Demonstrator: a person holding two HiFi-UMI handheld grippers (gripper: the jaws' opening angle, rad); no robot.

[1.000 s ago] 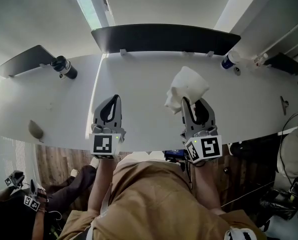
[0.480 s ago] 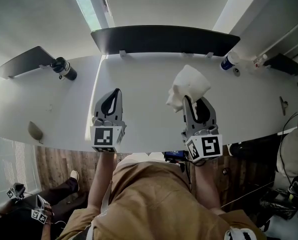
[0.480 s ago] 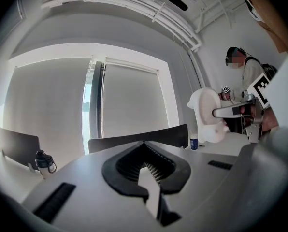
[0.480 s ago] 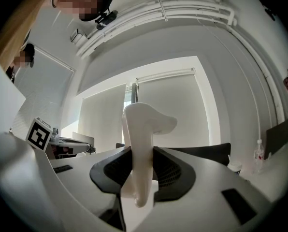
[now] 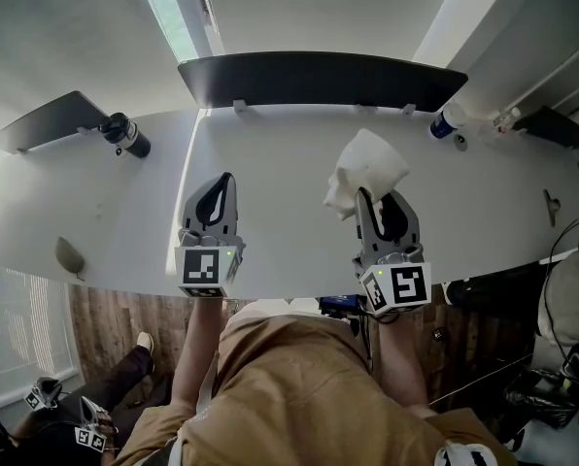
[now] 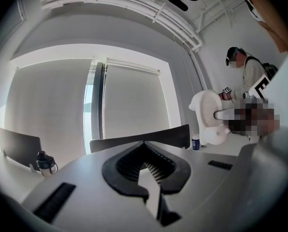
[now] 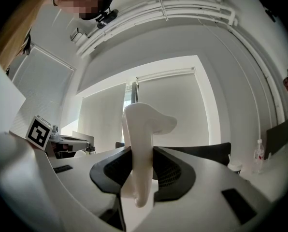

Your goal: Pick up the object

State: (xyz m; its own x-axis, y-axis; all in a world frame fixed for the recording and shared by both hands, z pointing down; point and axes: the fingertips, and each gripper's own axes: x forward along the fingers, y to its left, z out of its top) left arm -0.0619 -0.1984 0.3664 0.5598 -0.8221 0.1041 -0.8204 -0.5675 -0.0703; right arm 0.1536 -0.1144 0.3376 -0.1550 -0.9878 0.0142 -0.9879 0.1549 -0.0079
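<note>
A white, lumpy moulded object (image 5: 365, 168) is held above the white table (image 5: 280, 153), right of centre in the head view. My right gripper (image 5: 360, 198) is shut on its lower part. In the right gripper view the object (image 7: 143, 124) stands upright between the dark jaws of my right gripper (image 7: 143, 153), and both press on it. My left gripper (image 5: 228, 180) hovers over the table's near edge, left of centre, shut on nothing. In the left gripper view my left gripper (image 6: 144, 145) has its jaw tips meeting, and the white object (image 6: 208, 117) shows at the right.
A dark monitor (image 5: 309, 74) stands along the table's far edge and another (image 5: 47, 116) at the far left. A black bottle (image 5: 126, 132) sits far left, a blue-capped bottle (image 5: 445, 119) far right, a small dark thing (image 5: 69, 254) near the left front edge. Another person (image 5: 66, 435) sits lower left.
Both grippers and the white object have stayed almost where they were. The other person at the lower left has shifted down toward the picture's bottom edge.
</note>
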